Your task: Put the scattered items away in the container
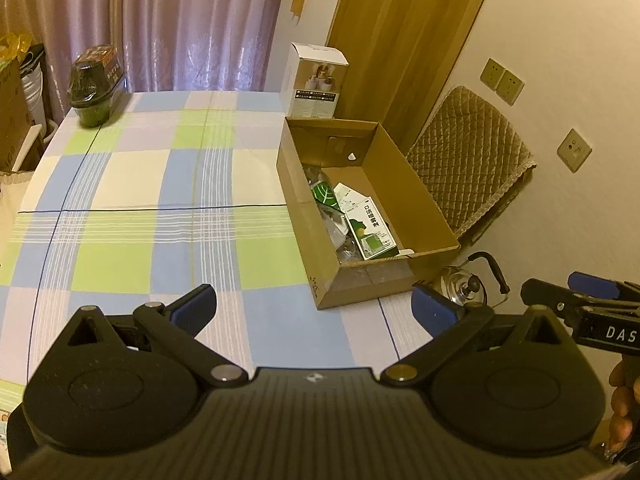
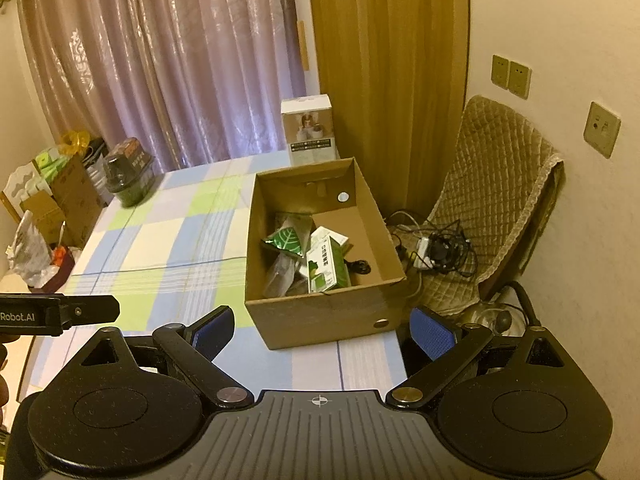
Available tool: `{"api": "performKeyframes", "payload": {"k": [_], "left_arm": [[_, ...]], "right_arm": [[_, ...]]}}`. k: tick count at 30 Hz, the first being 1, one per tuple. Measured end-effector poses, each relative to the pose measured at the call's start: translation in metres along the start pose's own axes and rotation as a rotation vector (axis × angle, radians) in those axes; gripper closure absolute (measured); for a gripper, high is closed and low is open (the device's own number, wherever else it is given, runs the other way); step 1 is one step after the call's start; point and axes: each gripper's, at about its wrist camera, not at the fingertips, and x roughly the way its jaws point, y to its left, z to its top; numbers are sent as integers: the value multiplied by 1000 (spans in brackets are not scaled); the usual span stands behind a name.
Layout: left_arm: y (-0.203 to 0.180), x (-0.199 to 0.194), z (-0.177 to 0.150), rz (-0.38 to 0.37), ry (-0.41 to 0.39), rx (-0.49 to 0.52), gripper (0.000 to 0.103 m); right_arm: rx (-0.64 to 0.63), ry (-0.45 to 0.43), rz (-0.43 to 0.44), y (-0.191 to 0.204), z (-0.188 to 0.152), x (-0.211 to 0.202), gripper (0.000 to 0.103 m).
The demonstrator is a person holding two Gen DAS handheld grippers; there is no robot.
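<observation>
Inside the cardboard box (image 2: 320,320), clear wrappers (image 2: 280,276) blur beneath cartons (image 2: 324,268).

the box (image 2: 320,312) stands on the table's (image 2: 168,248) right edge, with packets (image 2: 326,266) inside. a carton (image 2: 307,130) stands behind it, a tub (image 2: 128,176) at the far left corner, a chair (image 2: 496,200) to the right.

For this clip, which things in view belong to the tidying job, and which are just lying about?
Part of the job:
- open brown cardboard box on the checked tablecloth
- green-and-white carton, leaf-print packet and clear plastic wrapper inside it
- left gripper and right gripper, both open, empty

Lying about:
- dark green lidded tub
- tall white product box
- steel kettle
- quilted chair
- tangled cables
</observation>
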Motion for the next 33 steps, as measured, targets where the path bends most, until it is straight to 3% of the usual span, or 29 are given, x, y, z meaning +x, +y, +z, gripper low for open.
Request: {"api": "performKeyframes", "payload": {"k": [33], "left_arm": [[-7, 18, -9, 6, 32, 34, 1]], "right_arm": [[-20, 16, 10, 9, -10, 8, 4]]}}
